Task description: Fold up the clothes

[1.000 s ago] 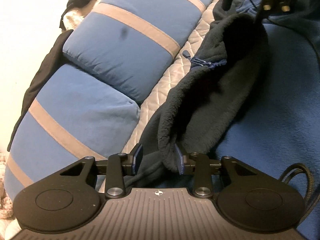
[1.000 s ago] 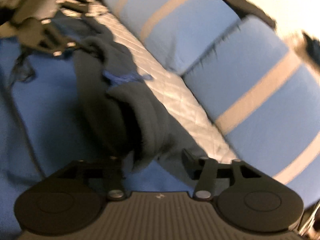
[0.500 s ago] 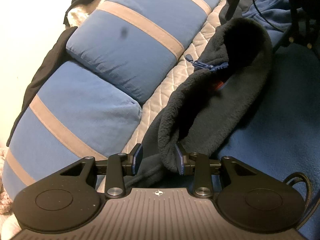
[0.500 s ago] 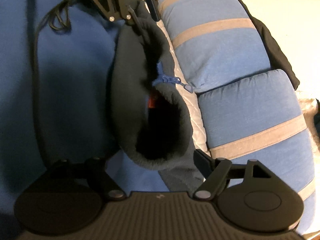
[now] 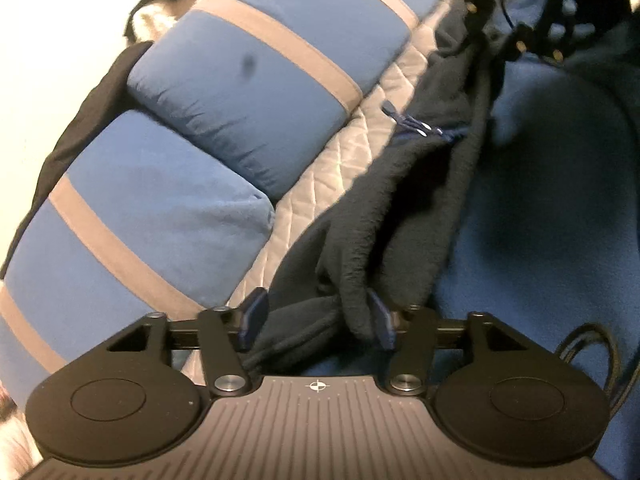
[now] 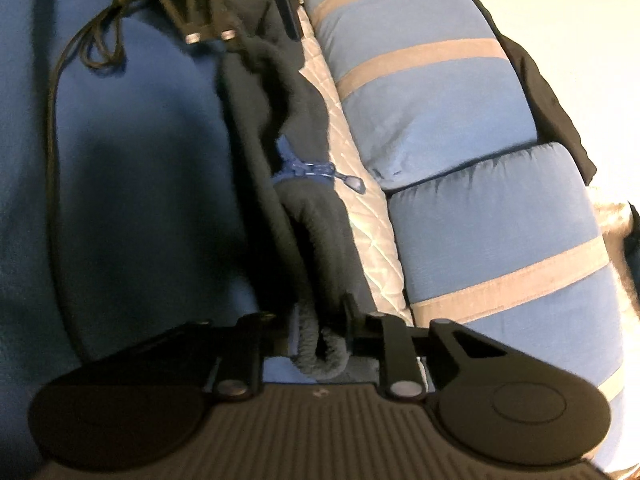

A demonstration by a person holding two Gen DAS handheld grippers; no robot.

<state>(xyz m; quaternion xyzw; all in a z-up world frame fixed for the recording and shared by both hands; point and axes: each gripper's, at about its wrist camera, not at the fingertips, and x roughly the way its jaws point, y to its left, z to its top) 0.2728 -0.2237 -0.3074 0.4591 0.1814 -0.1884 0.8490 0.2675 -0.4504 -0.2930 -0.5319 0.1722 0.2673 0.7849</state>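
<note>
A blue blanket (image 5: 540, 208) is covering the bed and taking up most of both views. Along its edge a white quilted sheet (image 5: 320, 184) is showing in a strip, and beyond that two blue pillows with grey stripes, the near pillow (image 5: 132, 240) and the far pillow (image 5: 264, 80), are lying end to end against a pale wall. A dark cloth is peeking out behind the pillows.

A dark fleece (image 5: 400, 208) is lying in a long, narrow bundle on the blanket, right at the border with the quilted sheet, stretching between the two grippers. Its blue zipper (image 6: 308, 170) is sitting about halfway along, with the pull hanging toward the sheet.

The left gripper (image 5: 316, 316) is at one end of the fleece. Its jaws have just been opening and are standing apart; a fold of fleece is hanging between them, brushing the right-hand finger while the left-hand finger (image 5: 252, 316) is standing clear of it.

The right gripper (image 6: 320, 340) is at the other end. Its jaws have just been closing and are now pinching a rolled edge of the fleece between the pads.

A black cable (image 6: 56, 128) is trailing in loops across the blanket.
</note>
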